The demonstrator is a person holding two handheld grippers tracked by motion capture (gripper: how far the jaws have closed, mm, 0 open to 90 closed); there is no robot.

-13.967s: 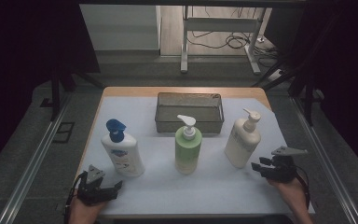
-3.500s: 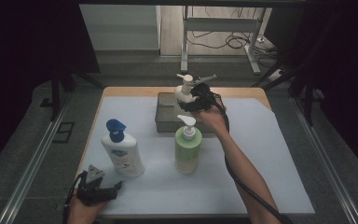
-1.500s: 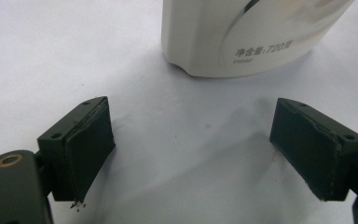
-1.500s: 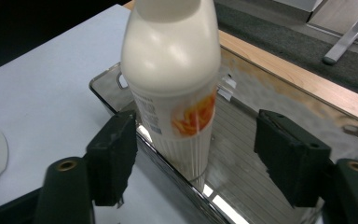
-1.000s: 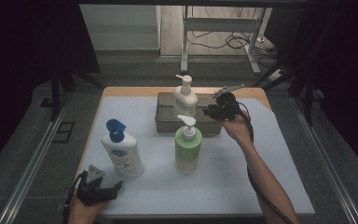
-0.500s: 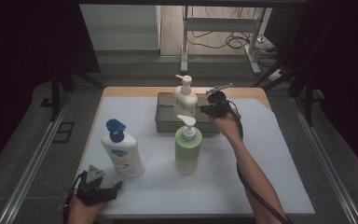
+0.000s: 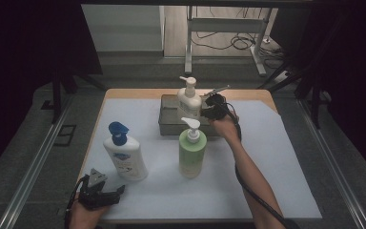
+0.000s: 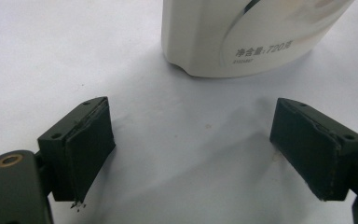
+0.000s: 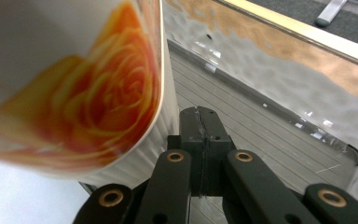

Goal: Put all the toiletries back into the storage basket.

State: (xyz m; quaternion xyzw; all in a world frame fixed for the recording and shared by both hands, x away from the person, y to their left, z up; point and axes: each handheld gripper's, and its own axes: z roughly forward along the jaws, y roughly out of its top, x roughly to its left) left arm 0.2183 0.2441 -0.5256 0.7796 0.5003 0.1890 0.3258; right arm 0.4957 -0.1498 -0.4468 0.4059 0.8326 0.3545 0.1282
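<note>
A cream pump bottle [image 7: 189,101] with an orange rose label [image 9: 74,88] stands upright in the metal tray [image 7: 168,125]. My right gripper [image 7: 206,111] hovers over the tray just right of that bottle. Its jaws are shut [image 9: 200,122], pad against pad, with nothing between them, and the bottle's side is close on their left. My left gripper [image 7: 106,196] rests at the table's near left corner. It is open [image 8: 205,158] on the white mat, pointing at the base of the white bottle with a blue pump [image 7: 124,155], which is apart from its pads.
A green pump bottle [image 7: 192,150] stands mid-table, just in front of the tray and near my right forearm. The tray's ribbed floor [image 9: 265,140] and shiny far wall lie ahead of the right jaws. White mat [image 7: 276,157] spreads out to the right.
The cream bottle went from the table's right side into the tray. Over the last second my right gripper has moved left and down, closer to that bottle. The left gripper has stayed put.
</note>
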